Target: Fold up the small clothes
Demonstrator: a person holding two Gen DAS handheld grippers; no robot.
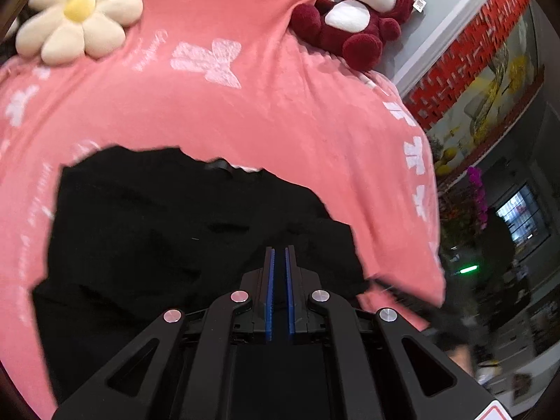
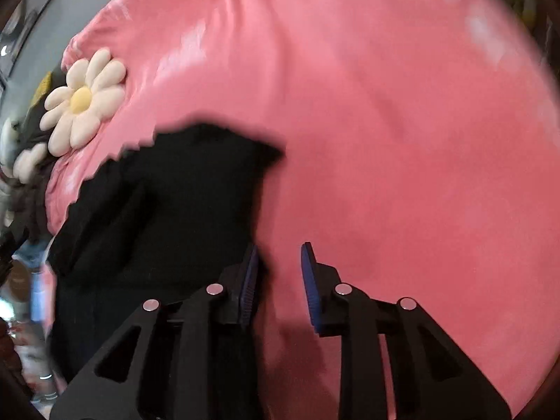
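Black garment point(image 1: 168, 231), a small top with a neckline at its far edge, lies on a pink blanket point(image 1: 245, 105) printed with white bows; its outline is uneven and part of it looks already doubled over, though the dark cloth hides the layers. Left gripper point(image 1: 280, 255): jaws nearly together over the garment; whether cloth is pinched between them cannot be told. Right gripper point(image 2: 280, 255): jaws partly apart, empty, at the garment's right edge, one finger over black cloth and the other over blanket. Step judged: mid-fold. Next move likely calls for a fresh hold on that edge, then carrying it across.
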